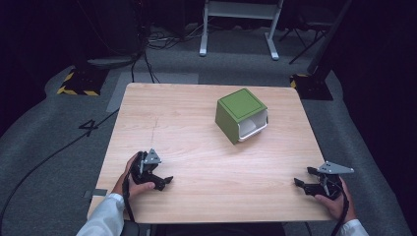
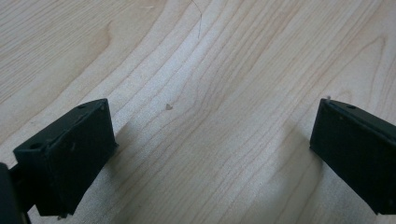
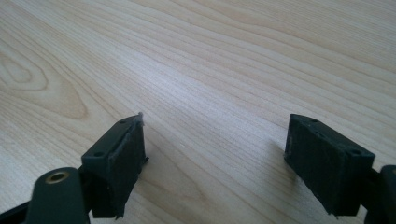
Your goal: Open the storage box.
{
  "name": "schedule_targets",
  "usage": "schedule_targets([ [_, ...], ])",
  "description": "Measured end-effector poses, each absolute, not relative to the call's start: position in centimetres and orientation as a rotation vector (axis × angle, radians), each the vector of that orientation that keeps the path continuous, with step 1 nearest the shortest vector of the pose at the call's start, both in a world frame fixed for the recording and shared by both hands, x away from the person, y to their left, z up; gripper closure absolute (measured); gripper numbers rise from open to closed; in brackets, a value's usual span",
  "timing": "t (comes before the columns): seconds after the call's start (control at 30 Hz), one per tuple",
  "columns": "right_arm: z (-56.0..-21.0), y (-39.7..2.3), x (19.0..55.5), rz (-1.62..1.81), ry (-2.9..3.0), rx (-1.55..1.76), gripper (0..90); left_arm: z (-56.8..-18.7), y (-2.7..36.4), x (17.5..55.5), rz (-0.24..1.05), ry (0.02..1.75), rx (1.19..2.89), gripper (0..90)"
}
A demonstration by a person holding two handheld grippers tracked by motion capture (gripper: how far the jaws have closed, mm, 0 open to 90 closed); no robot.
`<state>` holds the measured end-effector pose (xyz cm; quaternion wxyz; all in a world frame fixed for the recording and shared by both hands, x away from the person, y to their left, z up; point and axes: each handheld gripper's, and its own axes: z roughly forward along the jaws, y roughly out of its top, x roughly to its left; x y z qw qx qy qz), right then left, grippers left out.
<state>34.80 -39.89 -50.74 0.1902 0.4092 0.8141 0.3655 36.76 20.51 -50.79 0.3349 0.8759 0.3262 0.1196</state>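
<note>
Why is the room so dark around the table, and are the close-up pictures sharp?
High view: light falls on the wooden table and green box, while the floor and background sink into darkness. Left gripper view: wood grain is crisp, the open left gripper throws soft shadows beside its jaws. Right gripper view: the open right gripper looks slightly soft up close, with mild glare across the far tabletop.

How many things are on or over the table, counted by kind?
Green box with a white drawer: 1
Grippers, left gripper and right gripper, both open and empty: 2
Total: 3
</note>
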Motion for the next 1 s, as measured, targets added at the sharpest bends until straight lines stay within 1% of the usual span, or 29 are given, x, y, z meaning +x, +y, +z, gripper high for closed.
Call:
schedule_targets([
  [0.37, -50.7, -39.9, 34.8, 1.026, 2.288, 1.152, 20.0, -50.8, 20.5, 36.6, 0.312, 0.864, 2.277, 0.2],
  [0.57, -50.7, -39.8, 35.0, 1.020, 2.292, 1.152, 17.7, -50.8, 20.5, 36.6, 0.313, 0.867, 2.276, 0.2],
  [0.73, -50.5, -39.2, 35.2, 1.018, 2.314, 1.106, 18.0, -50.8, 20.5, 36.6, 0.312, 0.868, 2.277, 0.2],
  [0.9, -49.8, -38.5, 35.5, 1.044, 2.324, 1.066, 18.6, -50.8, 20.5, 36.6, 0.313, 0.867, 2.276, 0.2],
  [1.0, -48.6, -37.7, 35.9, 1.062, 2.332, 1.022, 19.3, -50.8, 20.5, 36.6, 0.313, 0.867, 2.276, 0.2],
])
